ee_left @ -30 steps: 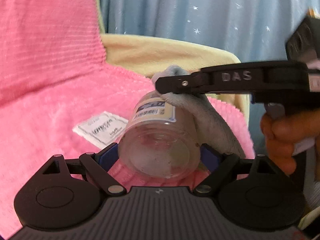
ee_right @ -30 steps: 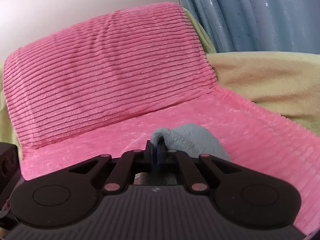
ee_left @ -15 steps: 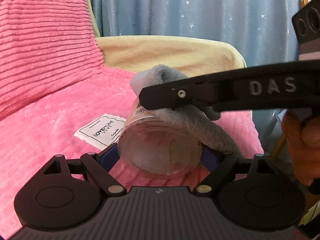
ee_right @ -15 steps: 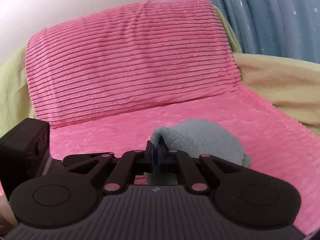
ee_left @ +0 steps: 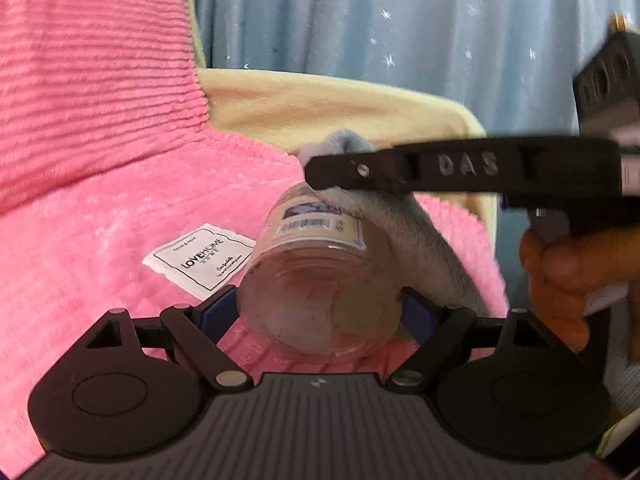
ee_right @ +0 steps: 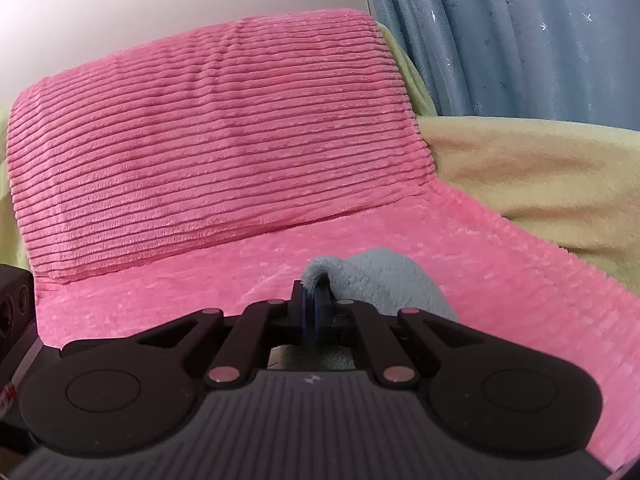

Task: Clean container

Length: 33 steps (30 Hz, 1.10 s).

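Left wrist view: the left tongs [ee_left: 320, 312] are clamped on a clear jar [ee_left: 320, 280]; its base faces the camera, and its mouth end points away and slightly up; 1 blue pad [ee_left: 218, 312] presses each side of the glass; the jar carries a pale label with a barcode [ee_left: 316, 226] on its upper wall; the inside of the glass looks cloudy, with small dark specks near the base. The right tongs [ee_left: 316, 170] enter from the right edge as a black bar marked "DAS"; their tip sits at the far end of the jar, pinching a grey fluffy cloth [ee_left: 420, 240]; the cloth drapes over the jar's upper right side and hangs down beside the right pad. A hand [ee_left: 568, 276] grips the handle of the right tongs at the right edge. Below the jar lies a pink ribbed blanket [ee_left: 100, 220] bearing a white sewn tag [ee_left: 200, 260] printed "LOVEHOME"; behind it are a yellow cover [ee_left: 340, 108] and a blue starred curtain [ee_left: 400, 20].

Right wrist view: the right tongs [ee_right: 314, 304] are closed, with the blue pads nearly together on a fold of the grey fluffy cloth [ee_right: 384, 280]; the cloth bulges to the right of the tip; the jar is hidden under the cloth and the tongs' body. Beyond lie the pink ribbed blanket [ee_right: 220, 140], the yellow cover [ee_right: 540, 180] and the blue starred curtain [ee_right: 520, 32]; a black camera block [ee_right: 12, 308] shows at the left edge.
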Each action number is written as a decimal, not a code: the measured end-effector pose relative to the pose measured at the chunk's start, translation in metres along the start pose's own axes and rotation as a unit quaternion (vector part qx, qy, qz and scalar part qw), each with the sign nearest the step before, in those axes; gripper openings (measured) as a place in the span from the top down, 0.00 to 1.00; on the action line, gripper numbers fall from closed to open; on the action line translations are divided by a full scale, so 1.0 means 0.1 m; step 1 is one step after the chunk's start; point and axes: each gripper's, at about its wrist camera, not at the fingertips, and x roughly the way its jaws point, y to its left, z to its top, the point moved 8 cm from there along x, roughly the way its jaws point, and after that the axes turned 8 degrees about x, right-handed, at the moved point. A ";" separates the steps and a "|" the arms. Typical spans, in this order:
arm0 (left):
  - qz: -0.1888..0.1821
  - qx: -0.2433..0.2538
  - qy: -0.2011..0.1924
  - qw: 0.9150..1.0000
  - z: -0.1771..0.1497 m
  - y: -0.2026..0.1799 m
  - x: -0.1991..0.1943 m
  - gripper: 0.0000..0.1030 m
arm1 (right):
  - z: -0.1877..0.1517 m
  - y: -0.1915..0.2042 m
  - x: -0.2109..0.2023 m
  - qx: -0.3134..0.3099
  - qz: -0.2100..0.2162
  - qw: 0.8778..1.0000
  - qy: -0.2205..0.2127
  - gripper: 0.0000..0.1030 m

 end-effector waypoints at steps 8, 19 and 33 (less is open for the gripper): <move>0.014 0.038 0.002 0.999 -0.01 -0.06 0.00 0.17 | -0.05 0.07 -0.03 0.002 0.010 1.000 0.006 0.98; 0.040 0.098 0.008 0.994 -0.01 -0.19 0.01 0.17 | -0.09 0.14 -0.06 0.006 0.024 1.000 0.013 0.99; 0.000 0.005 0.008 1.000 -0.02 -0.04 0.01 0.15 | 0.04 0.02 0.02 -0.003 0.025 1.000 0.012 0.99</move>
